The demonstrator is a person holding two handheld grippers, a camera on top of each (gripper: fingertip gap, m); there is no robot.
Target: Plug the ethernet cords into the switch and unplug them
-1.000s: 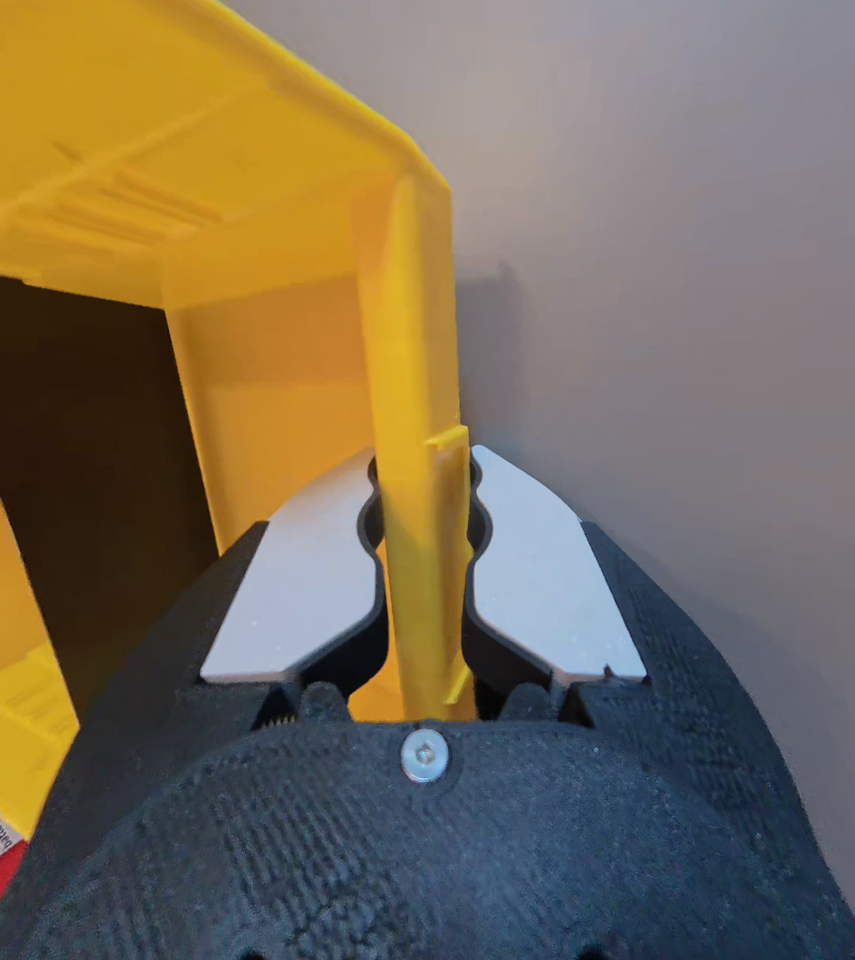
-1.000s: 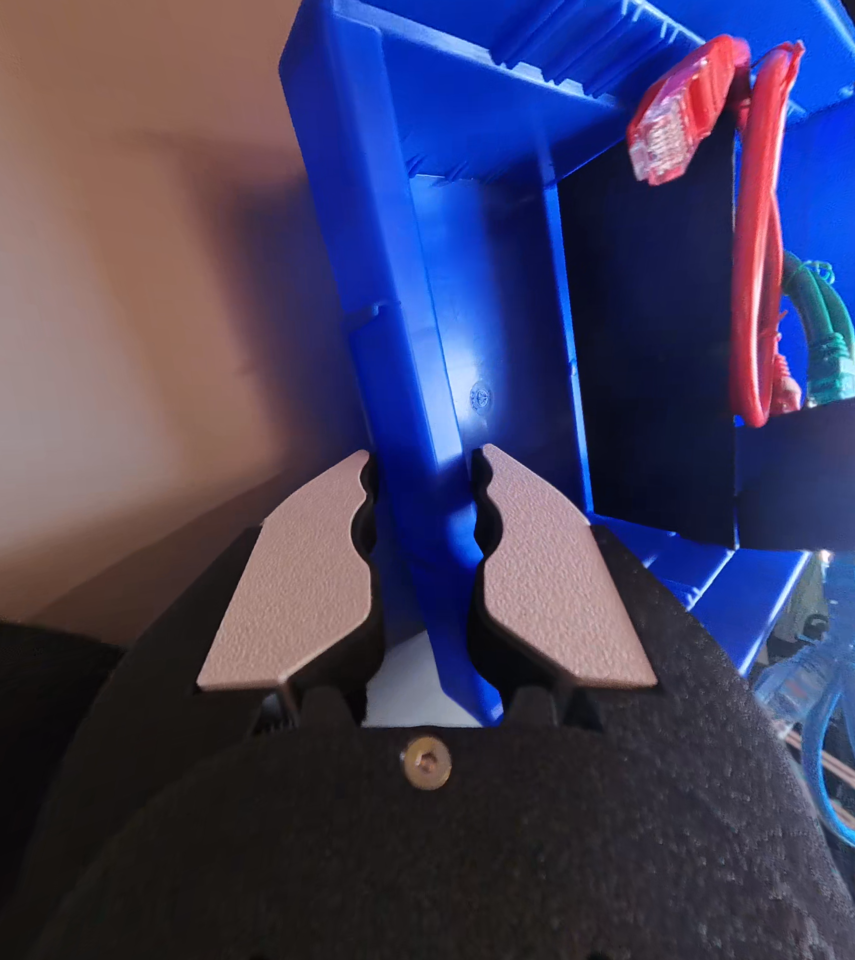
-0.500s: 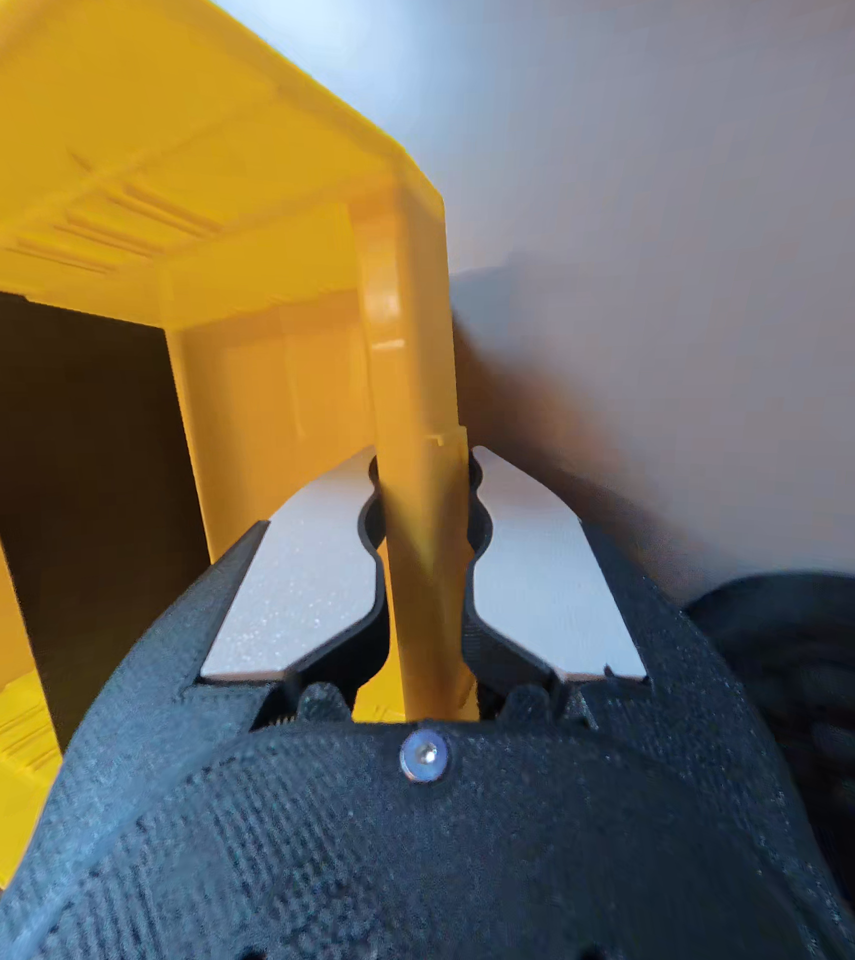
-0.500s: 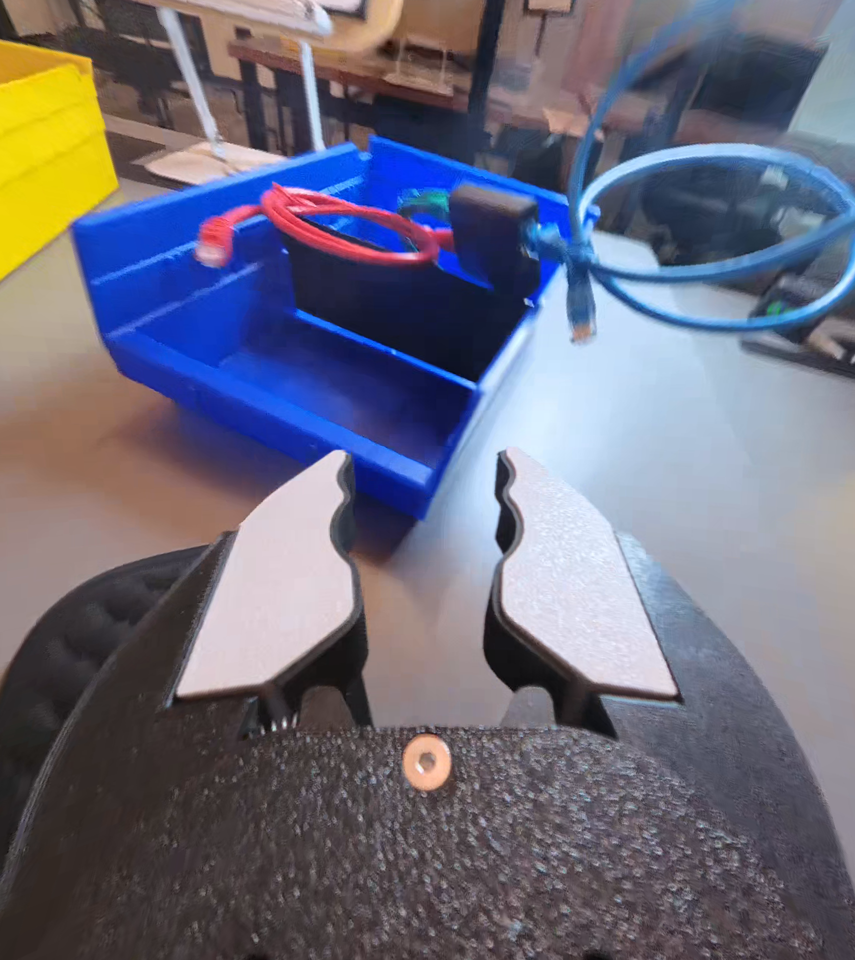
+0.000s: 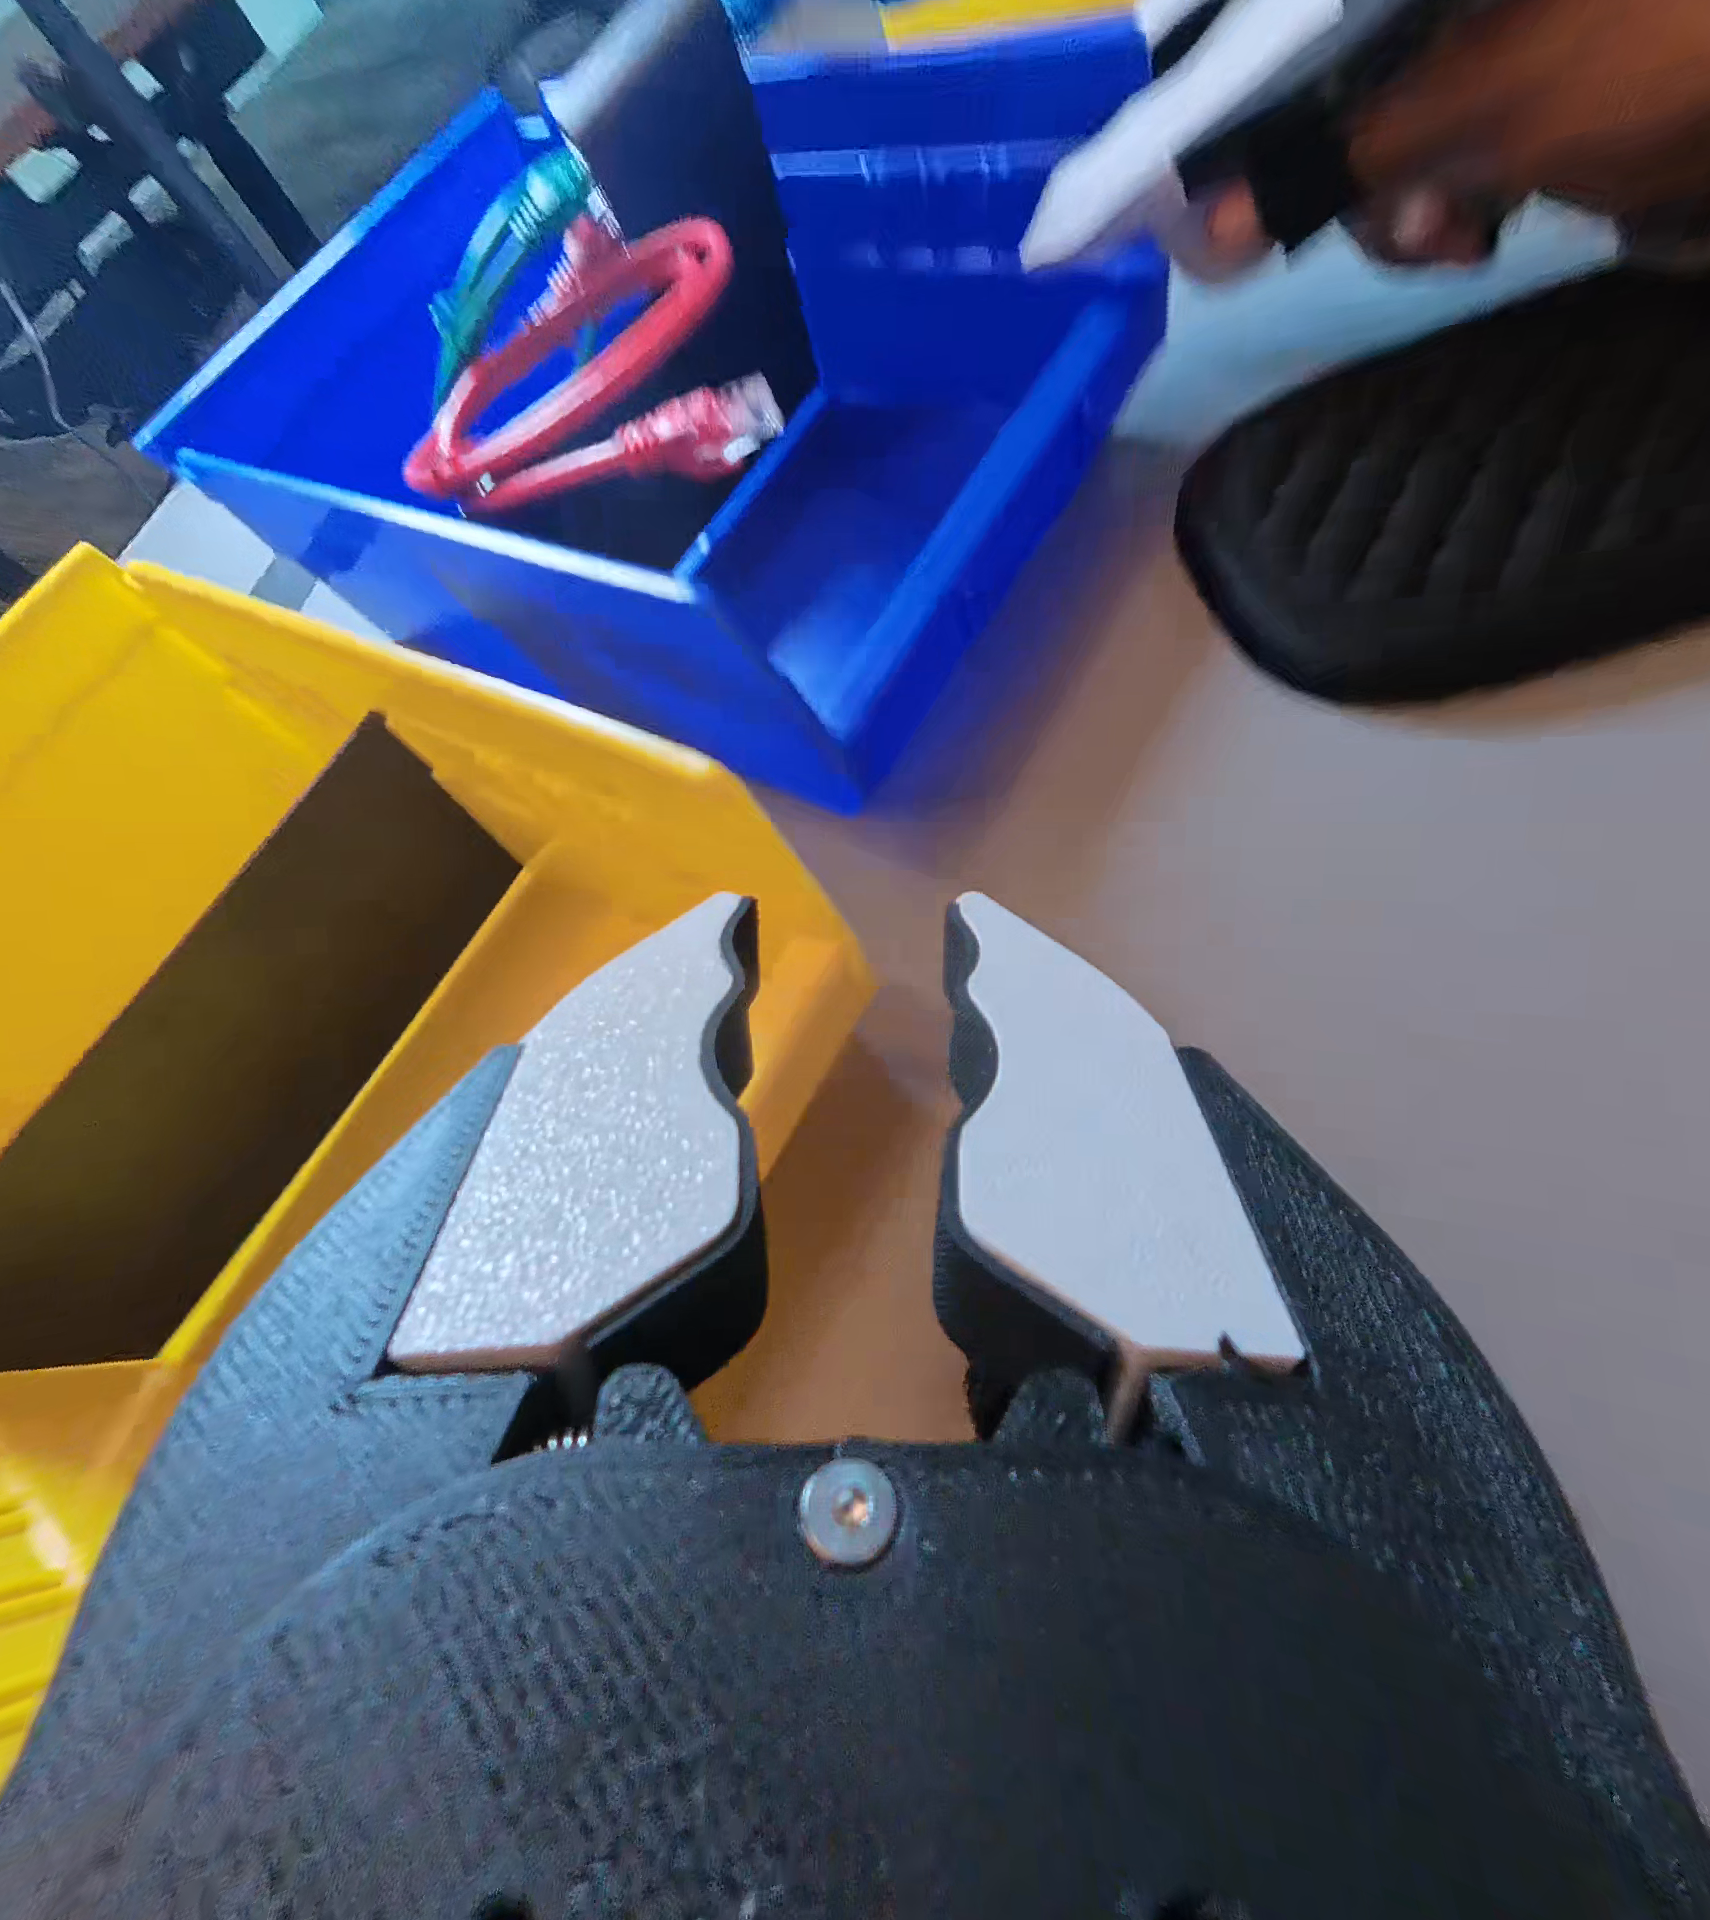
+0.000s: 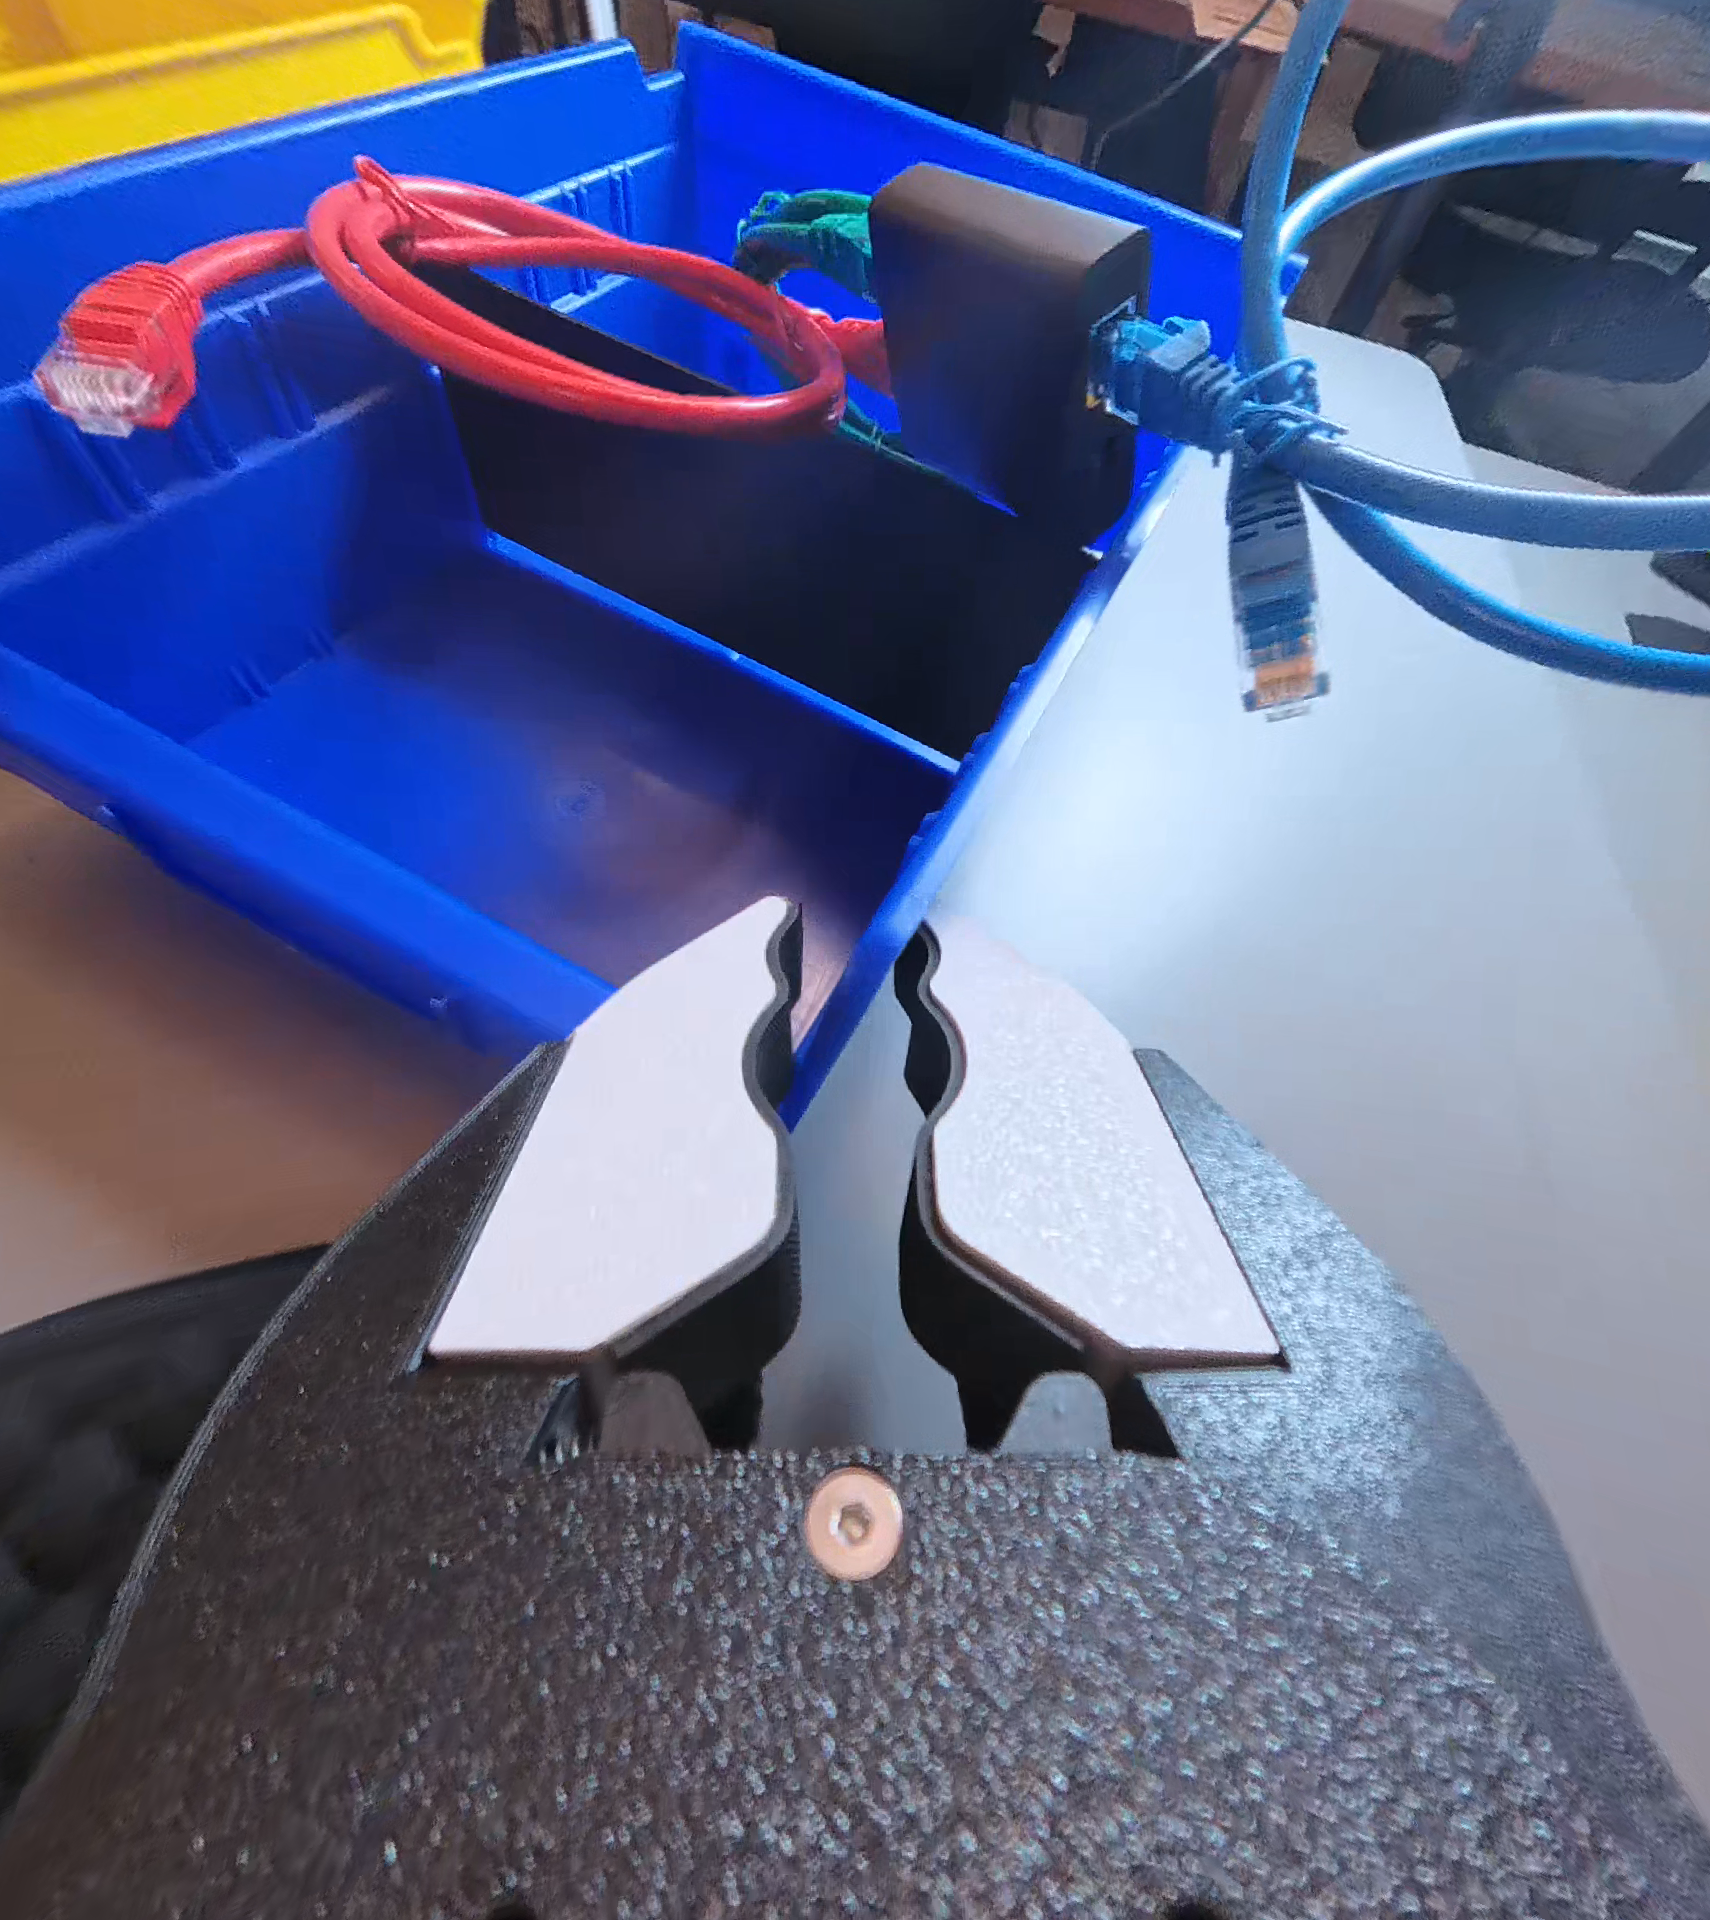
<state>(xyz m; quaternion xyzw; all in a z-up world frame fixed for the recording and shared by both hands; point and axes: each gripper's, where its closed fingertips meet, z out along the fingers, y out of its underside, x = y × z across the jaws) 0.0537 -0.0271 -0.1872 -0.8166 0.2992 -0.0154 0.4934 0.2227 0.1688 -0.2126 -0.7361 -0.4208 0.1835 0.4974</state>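
A blue bin [image 6: 207,727] stands on the table with a black divider [image 6: 726,540] across it. A black switch [image 6: 996,312] rests at its far right rim. A blue cord [image 6: 1453,499] is plugged into it, and its free plug [image 6: 1272,623] hangs over the table. A coiled red cord [image 6: 570,301] and a green cord [image 6: 809,234] lie in the bin; both also show in the left wrist view [image 5: 602,353]. My right gripper [image 6: 846,925] is empty with a narrow gap, above the bin's near right corner. My left gripper [image 5: 851,914] is open and empty over the yellow bin's corner.
A yellow bin [image 5: 103,831] with a dark divider [image 5: 207,1039] sits left of the blue bin [image 5: 830,540]. A hand holds the other gripper, whose blurred finger [image 5: 1100,187] shows at the top right. Chairs and desks stand beyond the table edge. Spacing between my two grippers at the tips: around 25 cm.
My left gripper has let go of the yellow bin's wall and drawn back, open. My right gripper let go of the blue bin earlier; now its jaws have narrowed and it has moved closer.
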